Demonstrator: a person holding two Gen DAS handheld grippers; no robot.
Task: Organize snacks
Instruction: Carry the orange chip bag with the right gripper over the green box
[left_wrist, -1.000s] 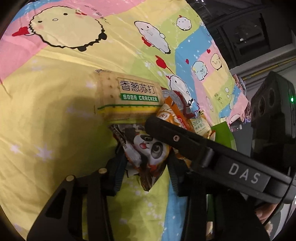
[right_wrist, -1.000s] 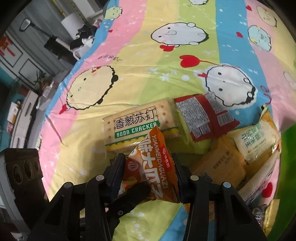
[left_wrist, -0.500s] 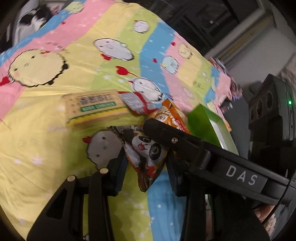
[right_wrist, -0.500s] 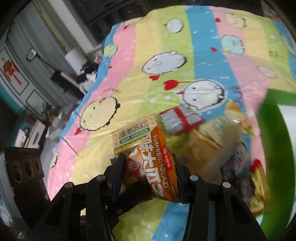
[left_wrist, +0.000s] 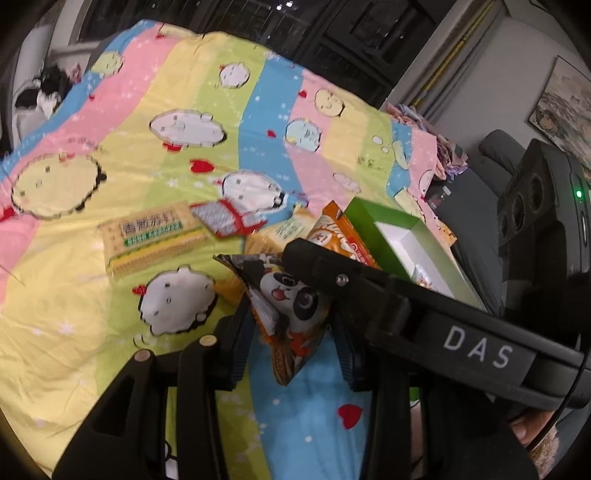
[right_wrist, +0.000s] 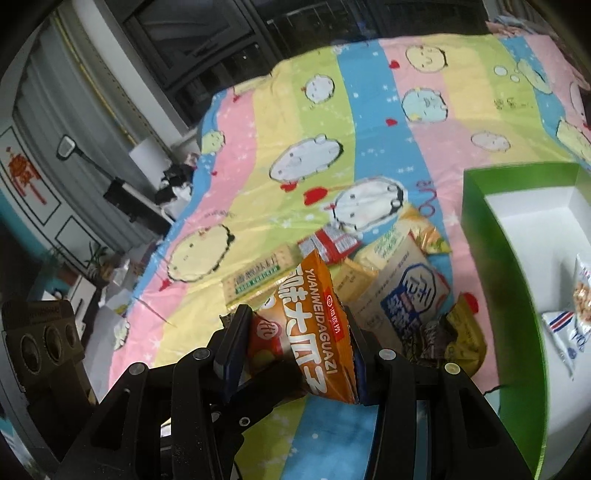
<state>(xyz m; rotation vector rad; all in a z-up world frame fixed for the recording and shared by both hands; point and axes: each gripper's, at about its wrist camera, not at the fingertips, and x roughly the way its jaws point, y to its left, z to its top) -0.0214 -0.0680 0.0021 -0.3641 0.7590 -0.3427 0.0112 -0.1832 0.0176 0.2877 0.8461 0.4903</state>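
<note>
My left gripper (left_wrist: 291, 328) is shut on a panda snack packet (left_wrist: 286, 314), lifted above the bedspread. My right gripper (right_wrist: 295, 345) is shut on an orange sunflower-seed packet (right_wrist: 317, 325), also raised; it crosses the left wrist view in front of the panda packet, with the orange packet (left_wrist: 338, 236) poking past it. A green box (right_wrist: 498, 280) with a white inside stands to the right and holds two snack bags (right_wrist: 576, 317). A soda cracker pack (left_wrist: 155, 236), a red-and-white packet (left_wrist: 225, 219) and several other snacks (right_wrist: 402, 291) lie on the cloth.
The snacks lie on a bed under a striped cartoon bedspread (left_wrist: 258, 110). Dark furniture stands behind the bed, a grey sofa (left_wrist: 495, 147) to the right. A person's fingers (left_wrist: 528, 428) show under the right gripper's body.
Both grippers rose and drew back from the snack pile, each carrying its packet. The green box came into view on the right, and the views now take in more of the bed and room.
</note>
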